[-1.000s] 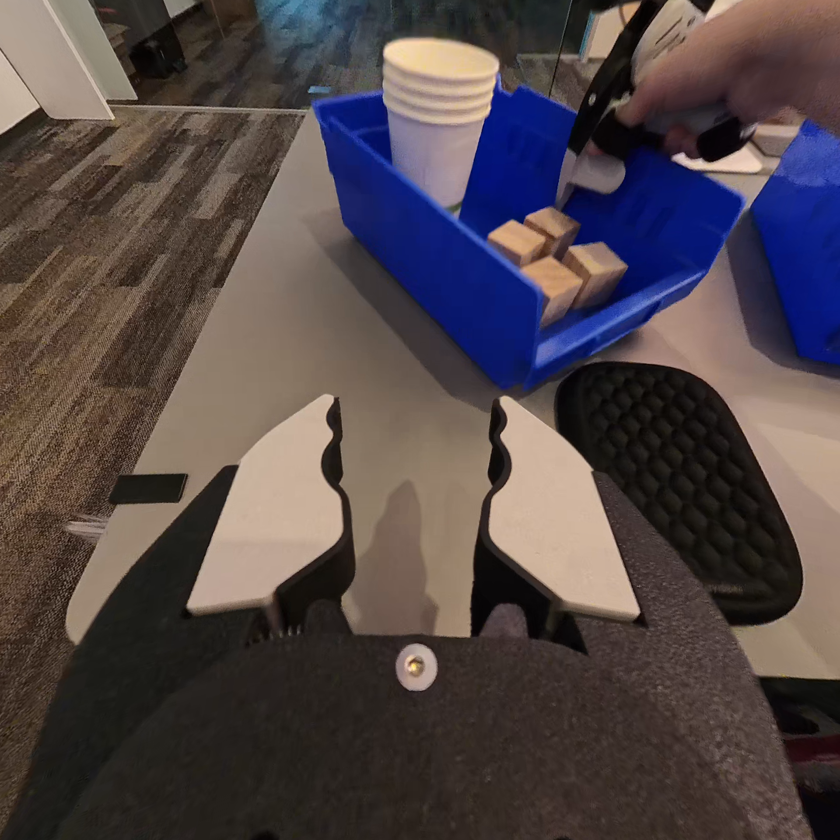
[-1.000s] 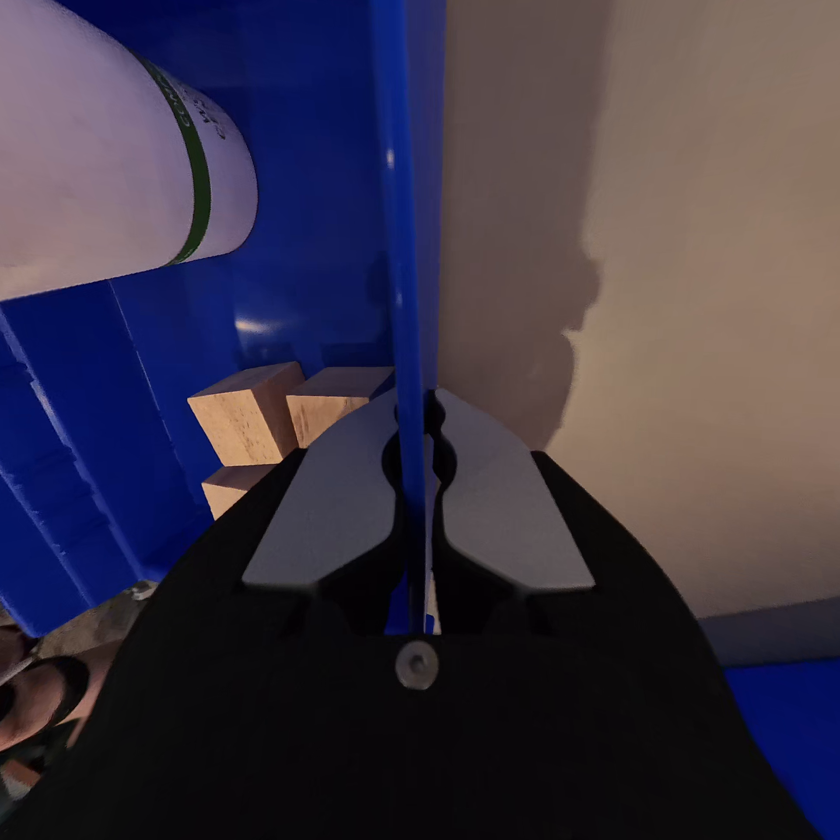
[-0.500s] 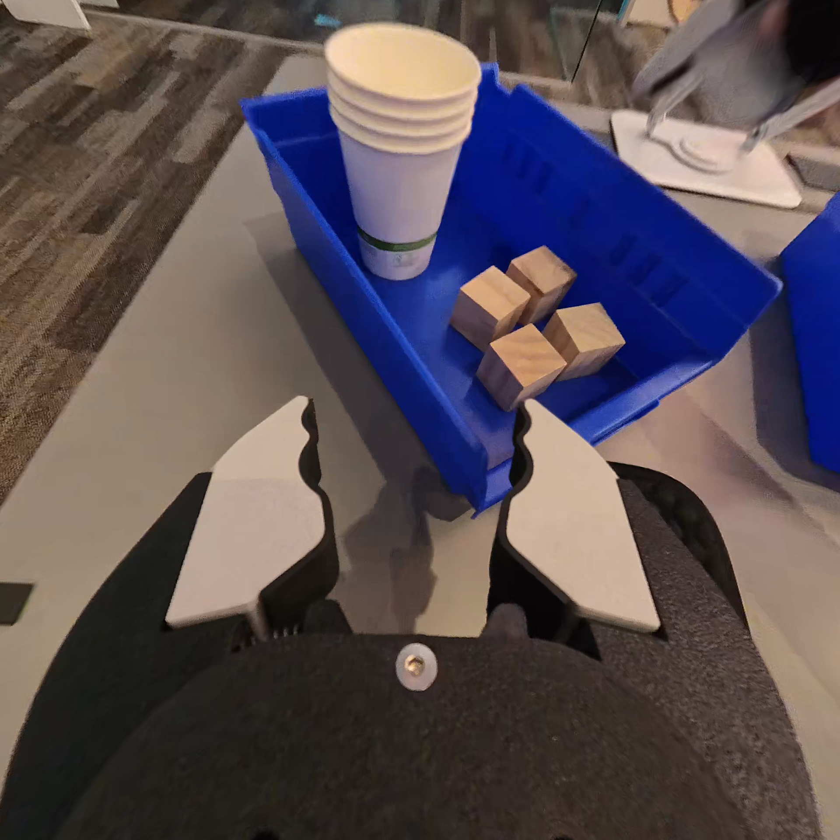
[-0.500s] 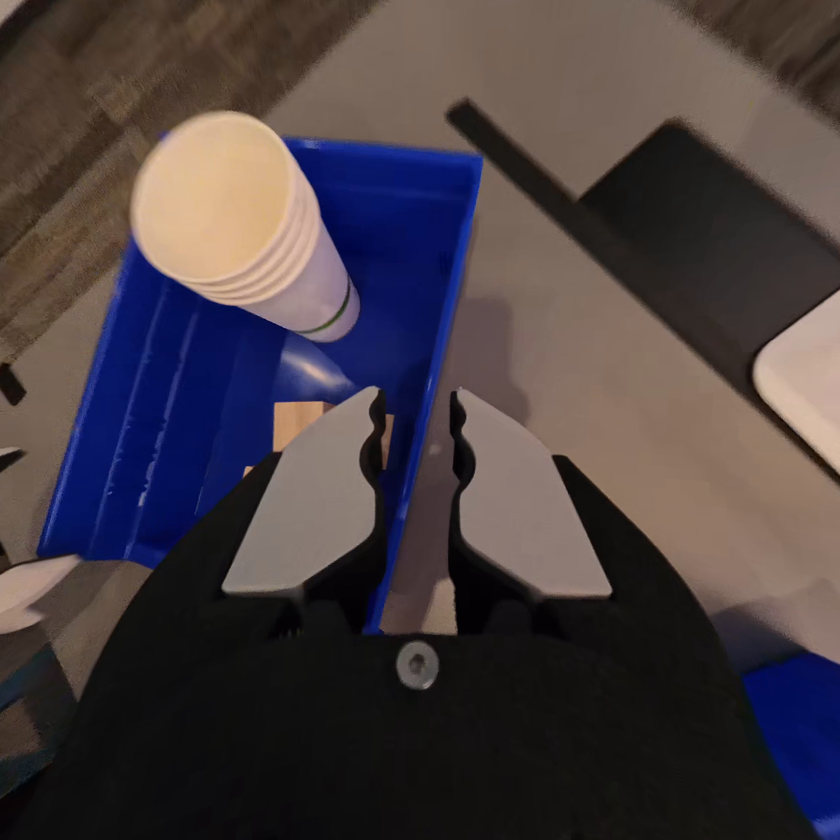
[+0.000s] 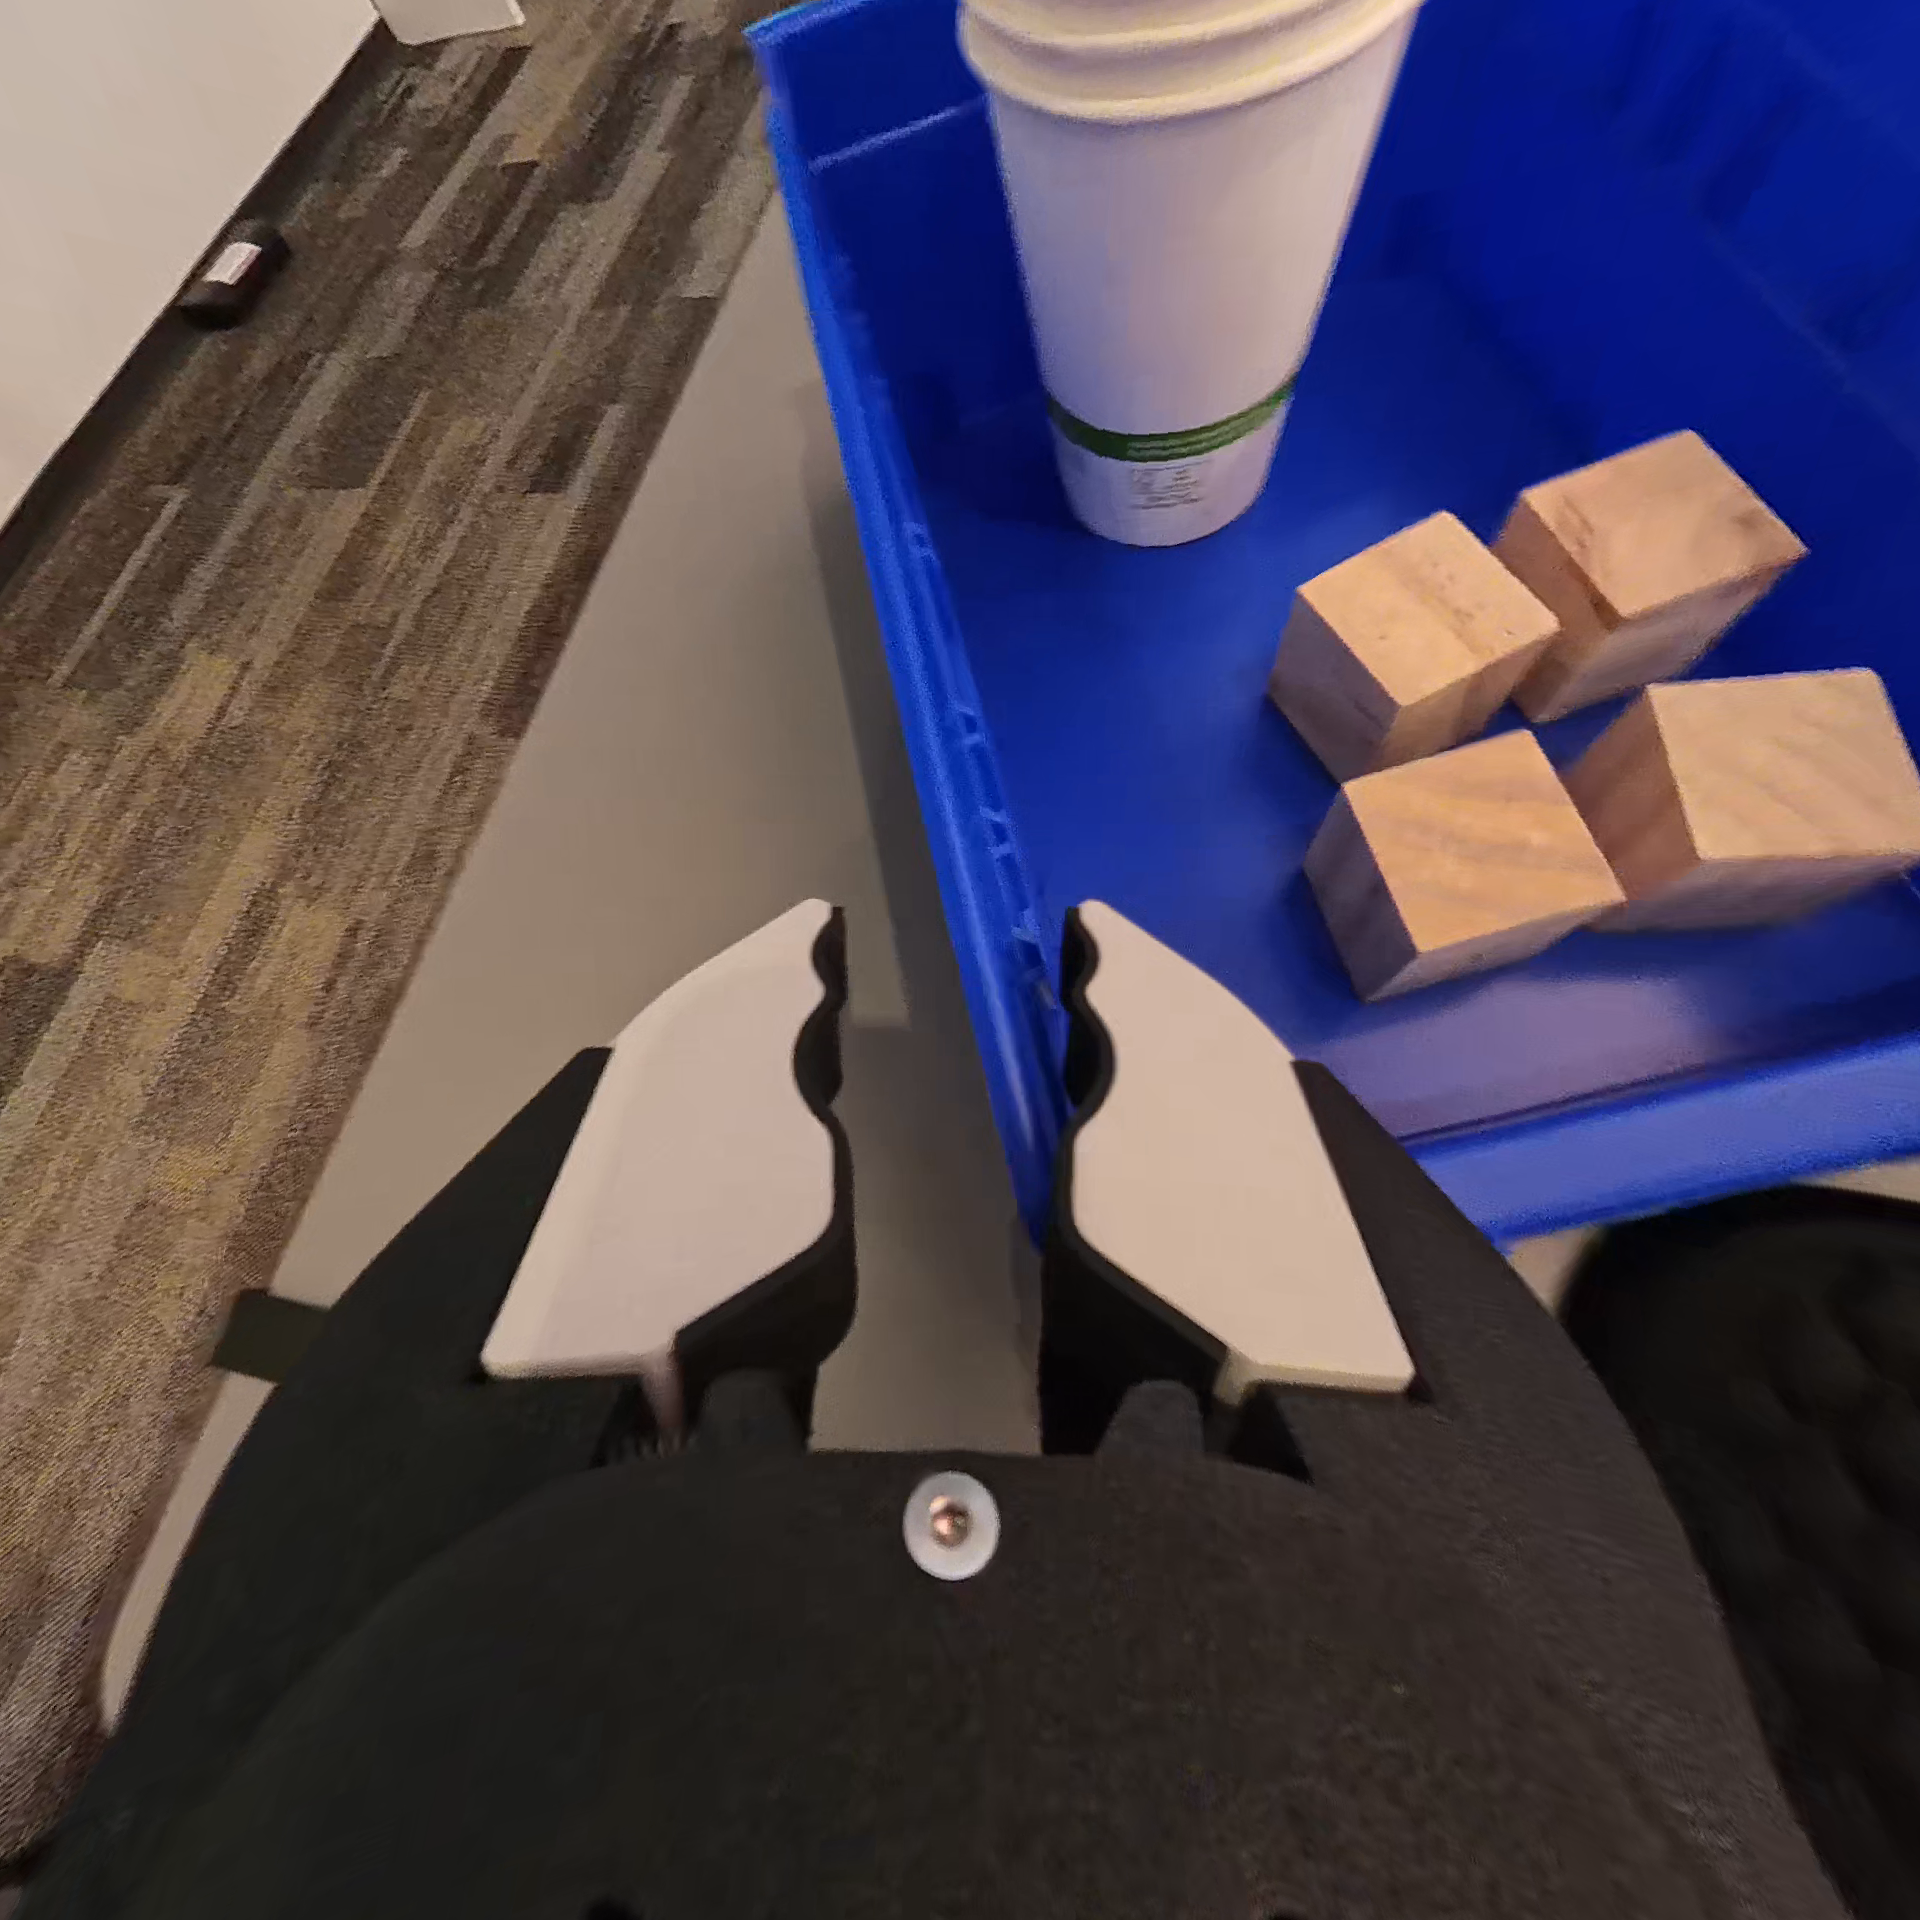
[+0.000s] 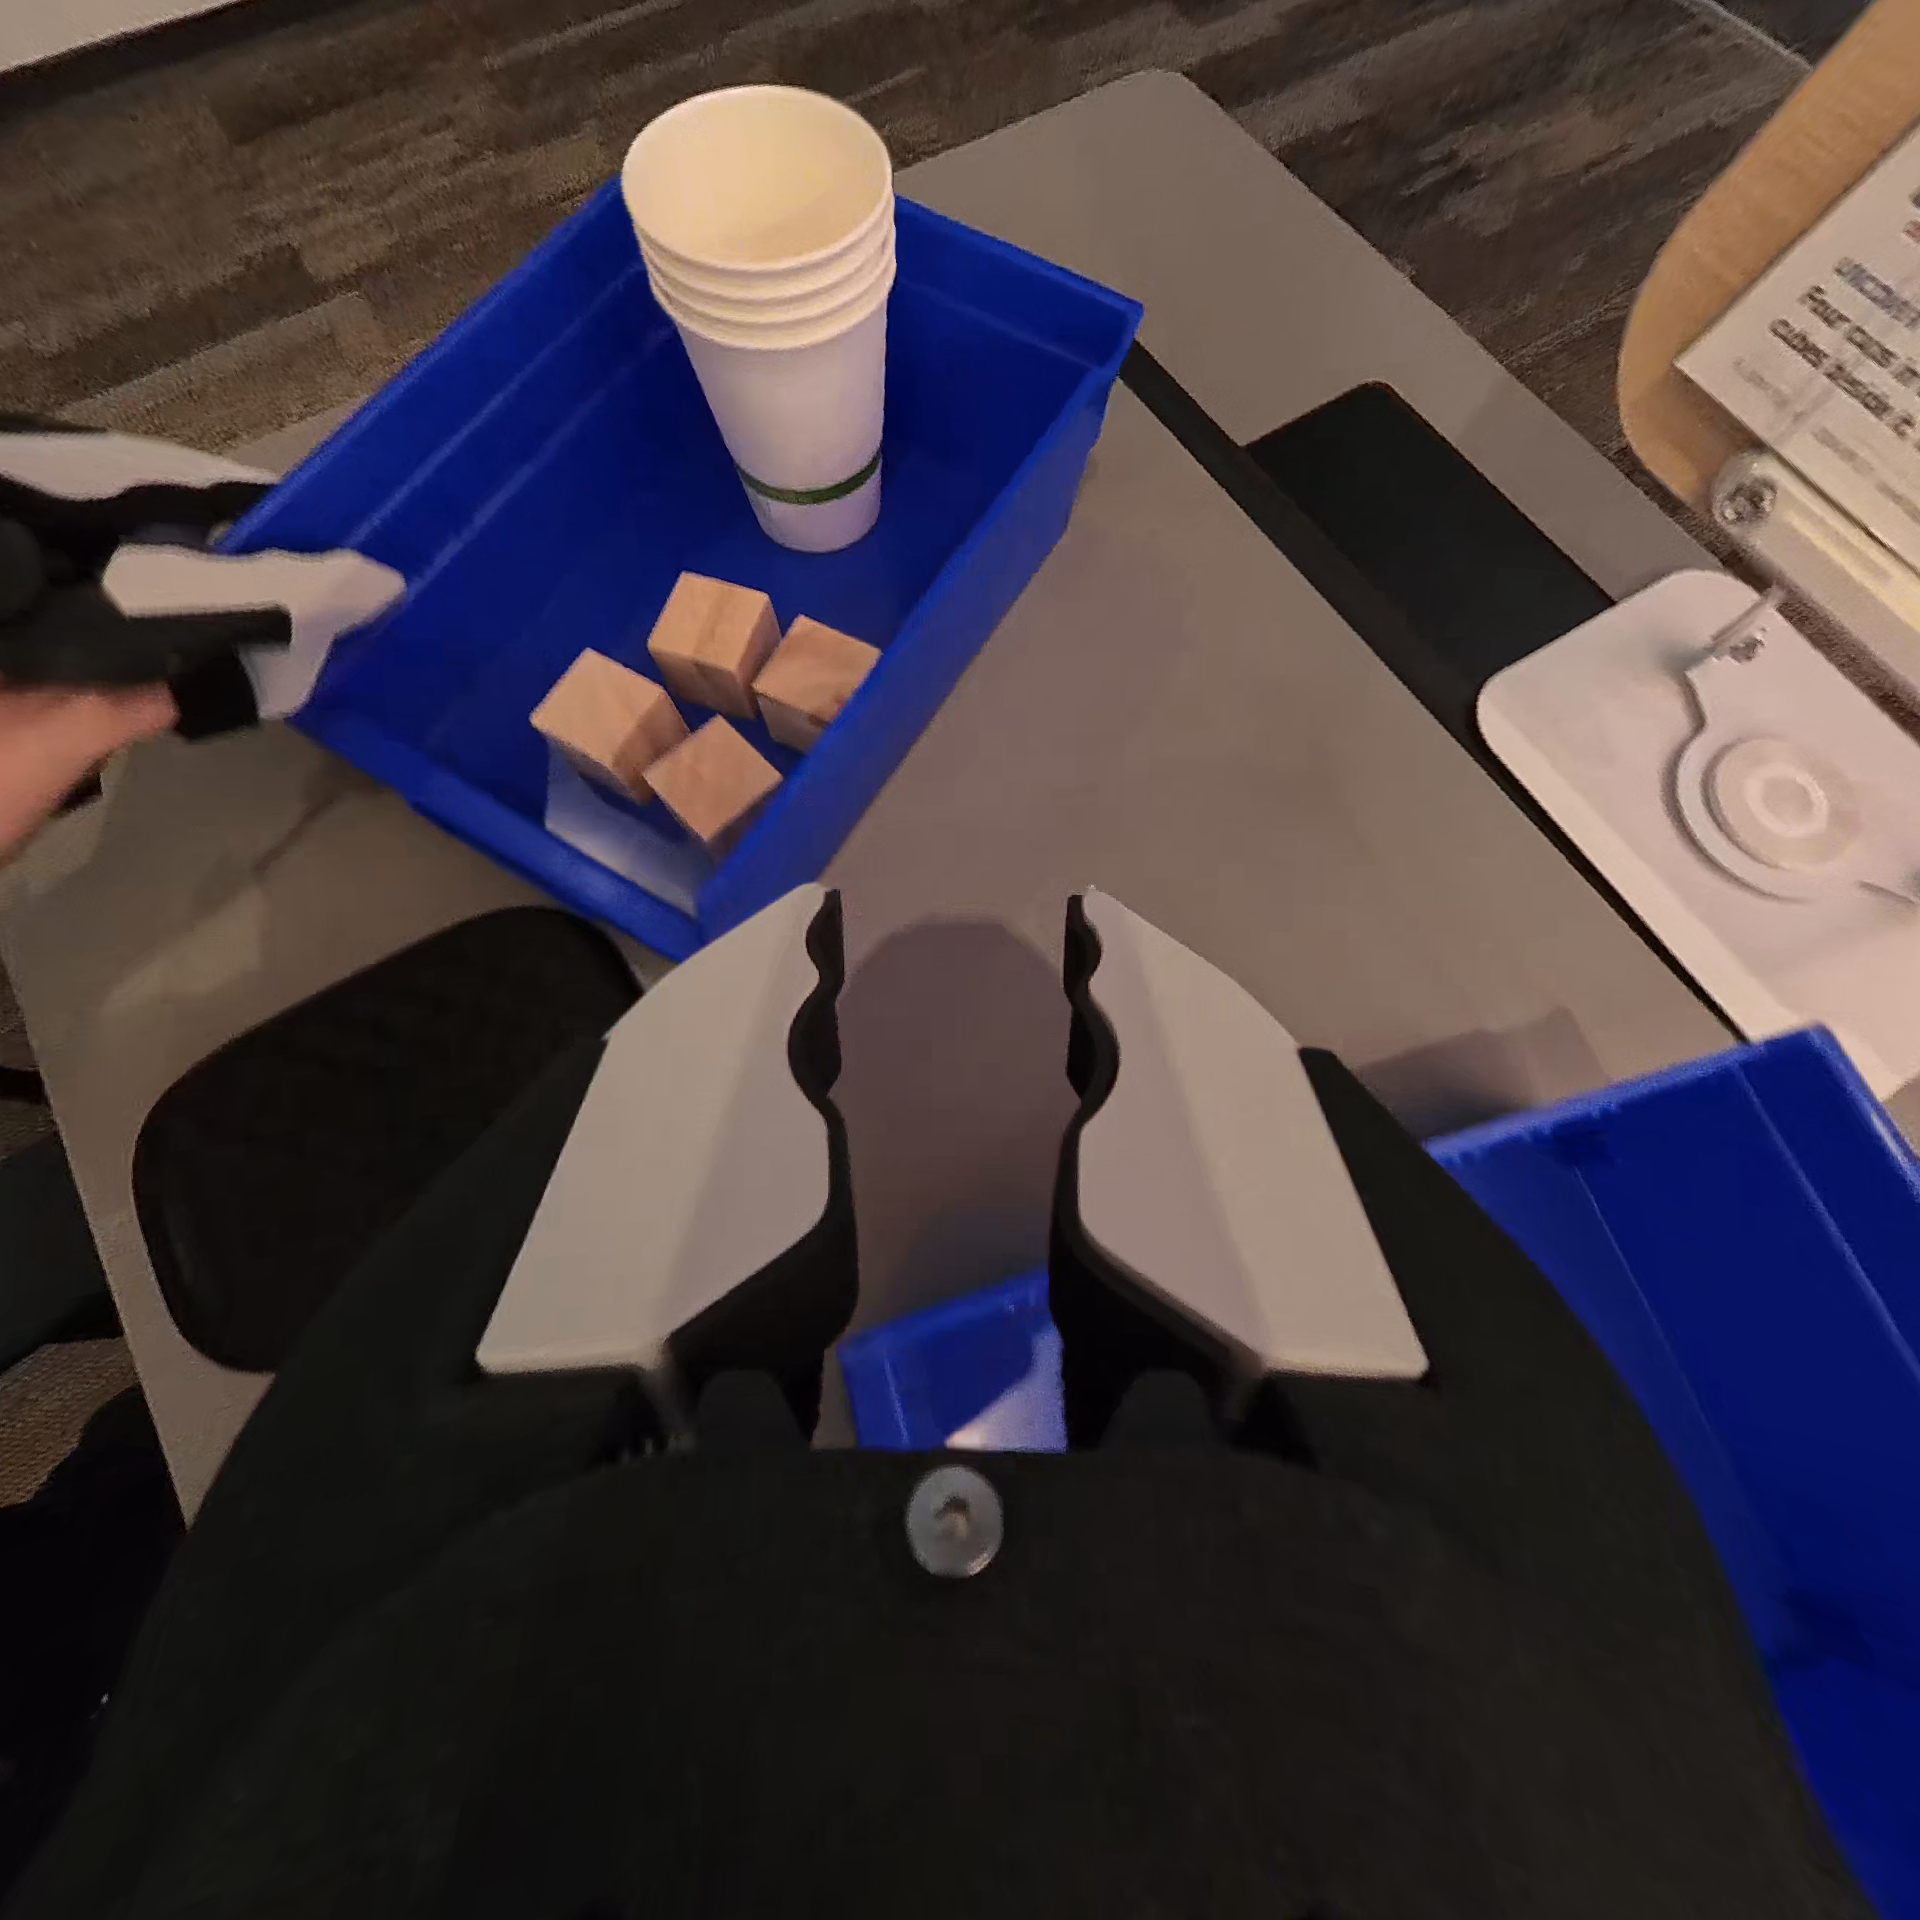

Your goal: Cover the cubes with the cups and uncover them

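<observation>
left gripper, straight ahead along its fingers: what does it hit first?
Likely the near side wall of the blue bin: the open left gripper straddles it, one finger outside, one inside. Beyond, the cup stack stands slightly to the right. Depth is unclear.

- Your left gripper point(image 5: 951, 961) filled the lower centre of the left wrist view, its two grey fingers point(image 5: 717, 1122) parted with a clear gap between them.
- In the right wrist view that same gripper point(image 6: 312, 582) showed at the left edge, pointing toward the right of the frame, a little blurred.
- Your left hand point(image 6: 52, 748) gripped its black body at the far left edge.
- Your right gripper point(image 6: 951, 951) sat in the lower centre of its own view, held high and looking down, jaws apart and holding nothing.
</observation>
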{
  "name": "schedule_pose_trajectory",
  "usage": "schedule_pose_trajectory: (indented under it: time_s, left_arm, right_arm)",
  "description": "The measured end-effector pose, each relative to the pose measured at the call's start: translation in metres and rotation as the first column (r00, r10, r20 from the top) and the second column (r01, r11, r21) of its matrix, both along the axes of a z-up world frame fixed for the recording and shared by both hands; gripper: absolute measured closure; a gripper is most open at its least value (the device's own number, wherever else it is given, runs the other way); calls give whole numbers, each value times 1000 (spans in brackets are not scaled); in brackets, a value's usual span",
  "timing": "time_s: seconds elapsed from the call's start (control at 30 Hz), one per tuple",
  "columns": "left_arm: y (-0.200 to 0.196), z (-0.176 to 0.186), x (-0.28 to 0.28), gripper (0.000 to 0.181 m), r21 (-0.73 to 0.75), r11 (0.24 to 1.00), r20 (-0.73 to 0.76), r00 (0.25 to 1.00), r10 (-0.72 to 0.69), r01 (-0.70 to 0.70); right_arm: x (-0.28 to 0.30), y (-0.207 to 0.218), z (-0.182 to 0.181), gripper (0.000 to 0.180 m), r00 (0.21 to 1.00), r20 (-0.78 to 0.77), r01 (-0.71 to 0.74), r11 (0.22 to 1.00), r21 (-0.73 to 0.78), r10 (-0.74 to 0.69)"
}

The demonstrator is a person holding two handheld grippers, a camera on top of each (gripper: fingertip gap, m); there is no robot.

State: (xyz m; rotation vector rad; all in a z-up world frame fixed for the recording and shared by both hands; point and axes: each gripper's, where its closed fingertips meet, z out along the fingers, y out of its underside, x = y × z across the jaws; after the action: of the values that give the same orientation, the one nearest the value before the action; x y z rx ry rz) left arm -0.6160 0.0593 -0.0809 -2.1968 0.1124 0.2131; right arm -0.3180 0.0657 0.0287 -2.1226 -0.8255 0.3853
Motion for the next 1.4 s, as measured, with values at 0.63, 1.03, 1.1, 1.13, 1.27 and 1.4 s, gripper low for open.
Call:
schedule_pose_trajectory:
  time_s: [0.63,1.03,1.1,1.13,1.27,1.4]
  left_arm:
    - [33,0,-70,163,-8,1000,9,999,-31,31]
    - [39,-1,-101,162,-17,999,17,999,-31,31]
    - [39,0,-106,162,-12,1000,8,1000,-25,25]
    - [39,0,-109,162,-11,1000,4,1000,-23,23]
    - [41,0,-119,162,-15,1000,2,1000,-21,21]
    - [46,0,-125,161,-17,999,-7,999,-43,43]
  right_arm:
    - [120,-66,-28,148,989,-48,142,990,-24,-143]
    - [133,-79,-26,150,981,-9,196,981,1,-196]
    - [135,-78,-25,150,978,-14,208,978,-3,-208]
    - [137,-78,-26,150,976,-13,216,976,-3,-216]
    - [145,-78,-28,150,969,-12,246,969,-9,-246]
    - [152,-81,-33,151,963,-19,270,963,-19,-271]
